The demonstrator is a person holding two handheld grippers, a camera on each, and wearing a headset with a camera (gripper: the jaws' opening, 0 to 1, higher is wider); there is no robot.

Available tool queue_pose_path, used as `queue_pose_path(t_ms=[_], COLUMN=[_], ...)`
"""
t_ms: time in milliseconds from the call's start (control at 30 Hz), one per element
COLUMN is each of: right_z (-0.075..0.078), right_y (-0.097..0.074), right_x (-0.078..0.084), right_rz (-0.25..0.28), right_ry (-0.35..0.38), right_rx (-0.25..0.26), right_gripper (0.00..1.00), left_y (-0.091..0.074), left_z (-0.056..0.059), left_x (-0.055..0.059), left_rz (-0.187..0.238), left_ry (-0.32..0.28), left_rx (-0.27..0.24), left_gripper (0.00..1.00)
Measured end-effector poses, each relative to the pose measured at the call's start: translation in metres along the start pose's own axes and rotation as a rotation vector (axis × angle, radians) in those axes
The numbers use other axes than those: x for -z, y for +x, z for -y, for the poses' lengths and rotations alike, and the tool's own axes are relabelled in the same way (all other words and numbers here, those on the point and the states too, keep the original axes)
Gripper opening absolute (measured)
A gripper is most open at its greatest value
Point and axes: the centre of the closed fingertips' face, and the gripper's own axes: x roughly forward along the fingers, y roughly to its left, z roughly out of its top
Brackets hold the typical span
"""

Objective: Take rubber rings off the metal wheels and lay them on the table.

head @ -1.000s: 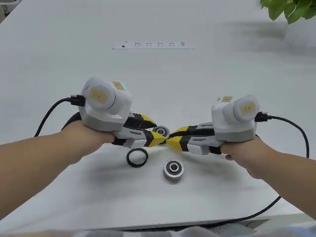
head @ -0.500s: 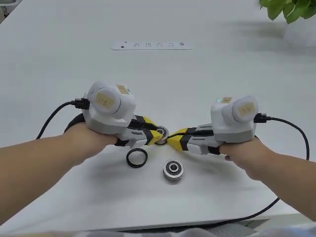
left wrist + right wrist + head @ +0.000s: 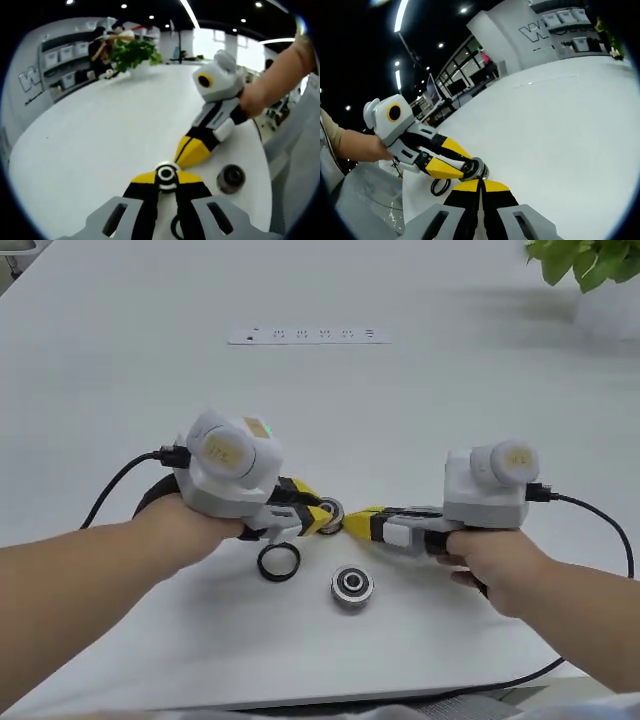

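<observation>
My left gripper (image 3: 320, 519) is shut on a small metal wheel (image 3: 331, 511), held just above the table; in the left gripper view the wheel (image 3: 166, 175) sits between the yellow jaw tips. My right gripper (image 3: 353, 522) is shut, its tip touching the wheel's edge (image 3: 474, 169) from the right. I cannot tell whether it pinches the wheel's rubber ring. One loose black rubber ring (image 3: 278, 561) lies flat on the white table (image 3: 400, 410) below the left gripper. A second wheel (image 3: 352, 584) with a dark rim lies beside it, also seen as the wheel (image 3: 231, 178) under the right gripper.
A white power strip (image 3: 308, 335) lies far back on the table. A potted plant (image 3: 585, 258) stands at the far right corner. Black cables (image 3: 110, 490) trail from both grippers. The table's front edge (image 3: 300, 702) is close below the wheels.
The right gripper has rolled more upright and its body has shifted a little right and down; its tip stays at the held wheel. The left gripper has barely moved.
</observation>
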Motion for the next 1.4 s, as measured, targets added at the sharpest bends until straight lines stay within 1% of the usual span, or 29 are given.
queue_pose_path(t_ms=[67, 100, 167, 233, 300, 367, 400, 433, 500, 633, 700, 900, 1000, 1067, 1200, 1267, 1300, 1333, 1400], right_z=[0.000, 0.000, -0.001, -0.002, -0.004, -0.004, -0.007, -0.007, -0.007, -0.009, -0.010, -0.014, -0.014, -0.015, -0.020, -0.026, -0.034, -0.032, -0.027], right_y=[-0.001, -0.001, -0.001, -0.001, -0.001, -0.001, 0.000, 0.001, 0.001, 0.000, 0.001, 0.002, 0.002, 0.002, 0.003, 0.004, 0.005, 0.005, 0.004], right_x=[-0.005, -0.006, -0.012, -0.011, -0.011, -0.011, -0.012, -0.012, -0.013, -0.014, -0.014, -0.013, -0.013, -0.013, -0.012, -0.013, -0.013, -0.015, -0.014], right_rz=[0.025, 0.024, 0.052, 0.044, 0.054, 0.058, 0.067, 0.065, 0.062, 0.050, 0.046, 0.040, 0.040, 0.045, 0.052, 0.056, 0.052, 0.056, 0.059], right_ry=[0.017, 0.028, 0.047, 0.051, 0.068, 0.073, 0.079, 0.082, 0.070, 0.055, 0.044, 0.039, 0.046, 0.065, 0.093, 0.103, 0.101, 0.096, 0.096], right_rx=[-0.003, -0.003, -0.009, -0.011, -0.015, -0.013, -0.026, -0.013, -0.006, -0.009, -0.013, -0.029, -0.032, -0.037, -0.048, -0.071, -0.107, -0.083, -0.086], right_gripper=[0.00, 0.00, 0.00, 0.00, 0.00, 0.00, 0.00, 0.00, 0.00, 0.00, 0.00, 0.00, 0.00, 0.00, 0.00, 0.00, 0.00, 0.00, 0.00], left_y=[0.000, 0.000, 0.000, 0.000, 0.000, 0.000, 0.001, 0.001, 0.001, 0.001, 0.001, 0.001, 0.001, 0.001, 0.001, 0.001, 0.001, 0.001, 0.000], left_z=[0.000, 0.001, 0.001, 0.001, 0.000, 0.000, 0.000, -0.001, -0.001, -0.001, 0.000, 0.001, 0.001, 0.001, 0.002, 0.002, 0.003, 0.002, 0.002], left_x=[0.000, 0.000, 0.000, 0.000, 0.000, 0.000, 0.000, 0.000, 0.001, 0.001, 0.000, 0.000, 0.000, 0.000, 0.000, -0.001, -0.001, -0.001, -0.001], left_rz=[0.000, 0.000, -0.001, -0.002, -0.002, -0.003, -0.002, -0.001, 0.004, 0.005, 0.002, 0.003, 0.002, 0.002, 0.002, 0.003, 0.004, 0.004, 0.007], left_ry=[-0.003, -0.005, -0.005, -0.007, -0.009, -0.015, -0.018, -0.020, -0.028, -0.031, -0.022, -0.024, -0.023, -0.021, -0.015, -0.012, -0.011, -0.012, -0.012], left_rx=[-0.002, -0.002, -0.003, -0.008, -0.013, -0.018, -0.020, -0.021, -0.026, -0.030, -0.036, -0.038, -0.036, -0.036, -0.036, -0.036, -0.034, -0.035, -0.034], left_gripper=[0.13, 0.13, 0.13, 0.13, 0.12, 0.12, 0.12, 0.12, 0.12, 0.12, 0.12, 0.12, 0.12, 0.12, 0.12, 0.12, 0.12, 0.12, 0.12])
